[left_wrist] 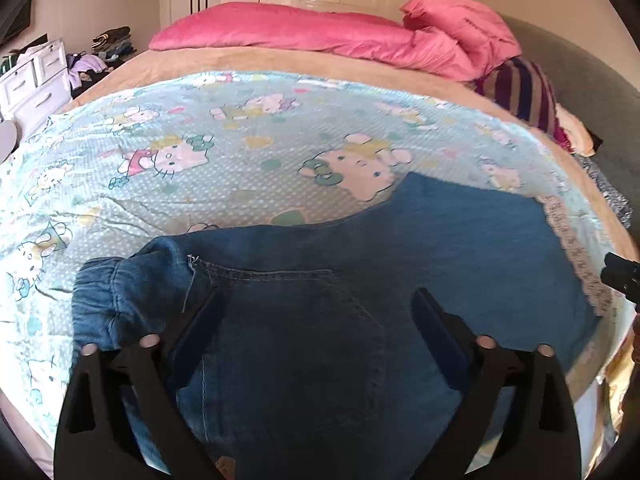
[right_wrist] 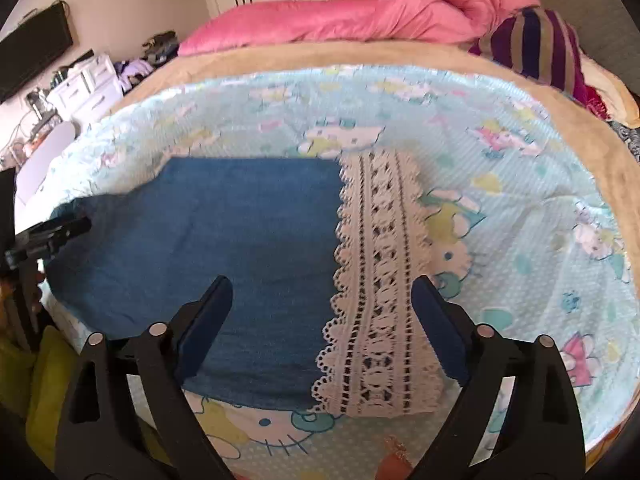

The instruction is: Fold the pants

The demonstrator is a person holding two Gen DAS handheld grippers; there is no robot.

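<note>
Blue denim pants [left_wrist: 440, 240] lie flat on a cartoon-cat bedsheet [left_wrist: 200, 184]. In the left wrist view the elastic waistband [left_wrist: 104, 292] is at the left and a back pocket sits below my left gripper [left_wrist: 320, 294], which is open with only denim under the gap. In the right wrist view the pants [right_wrist: 240, 240] end in a white lace cuff [right_wrist: 380, 280]. My right gripper [right_wrist: 322, 282] is open over the leg end, one finger above the denim, the other by the lace edge. Each gripper's tip shows at the edge of the other's view.
A pink duvet [left_wrist: 320, 32] and a striped cushion [left_wrist: 520, 92] lie at the far end of the bed. A beige blanket [right_wrist: 360, 54] rims the sheet. White drawers [left_wrist: 32, 80] and heaped clothes stand at the left. The bed's near edge runs below the pants.
</note>
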